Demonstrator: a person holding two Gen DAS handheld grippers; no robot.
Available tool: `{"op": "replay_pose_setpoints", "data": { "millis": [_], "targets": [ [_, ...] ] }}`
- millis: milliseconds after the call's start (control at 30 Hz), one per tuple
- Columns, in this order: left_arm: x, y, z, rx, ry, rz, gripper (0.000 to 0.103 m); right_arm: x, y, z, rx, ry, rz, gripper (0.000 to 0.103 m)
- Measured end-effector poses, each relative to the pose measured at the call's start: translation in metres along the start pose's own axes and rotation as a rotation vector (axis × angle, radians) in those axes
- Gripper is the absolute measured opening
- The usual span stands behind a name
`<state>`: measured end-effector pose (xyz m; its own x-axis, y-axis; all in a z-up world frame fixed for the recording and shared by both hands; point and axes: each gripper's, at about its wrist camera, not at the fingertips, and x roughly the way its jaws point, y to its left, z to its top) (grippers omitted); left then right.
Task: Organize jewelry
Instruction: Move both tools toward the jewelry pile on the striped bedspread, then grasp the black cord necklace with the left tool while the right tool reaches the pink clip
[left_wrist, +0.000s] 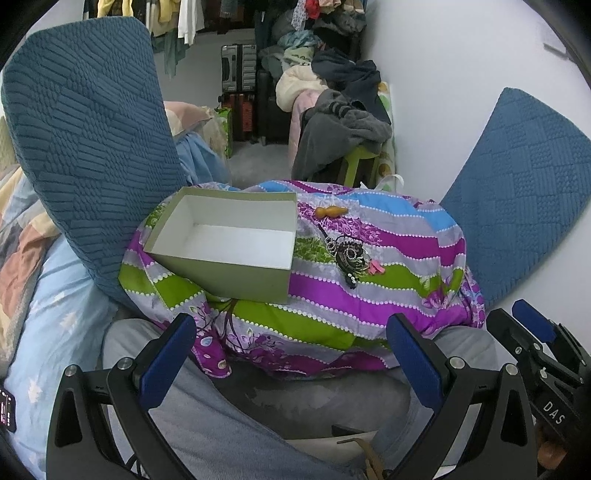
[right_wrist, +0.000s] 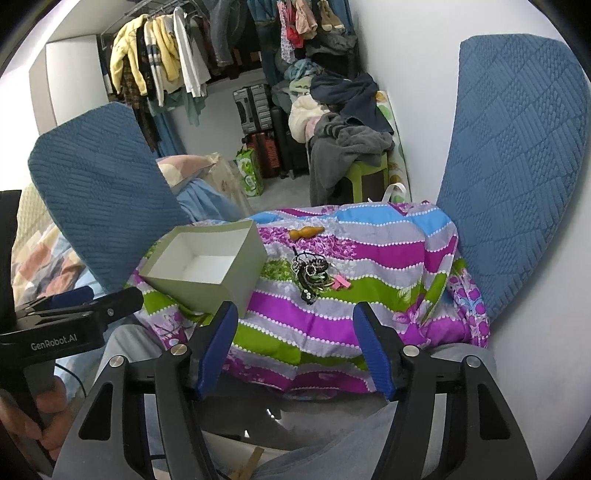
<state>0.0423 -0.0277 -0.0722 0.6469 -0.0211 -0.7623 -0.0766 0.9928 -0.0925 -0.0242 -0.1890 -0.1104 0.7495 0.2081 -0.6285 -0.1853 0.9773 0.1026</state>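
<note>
- The box (left_wrist: 225, 240) sits open and empty on the striped cloth (left_wrist: 388, 295); everything below is placed relative to it.
- The jewelry pile (left_wrist: 349, 256) lies on the cloth just to the right of the box, apart from its wall. It looks like a tangle of dark bands, beaded strands and a ring-shaped piece; the single items are too knotted to count.
- A small pink piece (left_wrist: 376, 267) touches the pile's far side from the box, and an orange gourd-shaped ornament (left_wrist: 330, 211) rests beyond the box's back right corner, apart from the pile.
- The left gripper (left_wrist: 291, 358) hangs below the box's near edge, its blue pads spread wide with nothing between them.
- The right gripper (right_wrist: 295, 350) hovers near the box's front right corner, short of the pile, also spread wide and empty.
- Handling, as a judgement: the pile is probably light, limp and snag-prone, so strands may trail or drag neighbours along. The beads look slick and the cloth underneath is soft and would give under pressure.
- A sensible hold would be across the thick dark loop at the pile's middle, rather than on a thin beaded strand.
- The orange ornament looks rigid and smooth; its narrow waist seems the surest place to pinch.
</note>
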Motion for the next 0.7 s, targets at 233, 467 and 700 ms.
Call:
{"op": "replay_pose_setpoints", "data": {
  "millis": [233, 467, 700],
  "targets": [
    [0.008, -0.004, 0.002, 0.007, 0.011, -0.010, 0.103, 0.003, -0.004, 0.001, -0.001, 0.000, -0.010, 0.062],
    [0.019, -0.009, 0.010, 0.013, 0.022, -0.022, 0.103, 0.008, -0.006, 0.003, 0.000, 0.004, -0.009, 0.062],
    [0.040, -0.014, 0.032, 0.018, 0.023, -0.043, 0.103, 0.029, -0.019, 0.017, -0.001, 0.015, -0.029, 0.061]
  ]
}}
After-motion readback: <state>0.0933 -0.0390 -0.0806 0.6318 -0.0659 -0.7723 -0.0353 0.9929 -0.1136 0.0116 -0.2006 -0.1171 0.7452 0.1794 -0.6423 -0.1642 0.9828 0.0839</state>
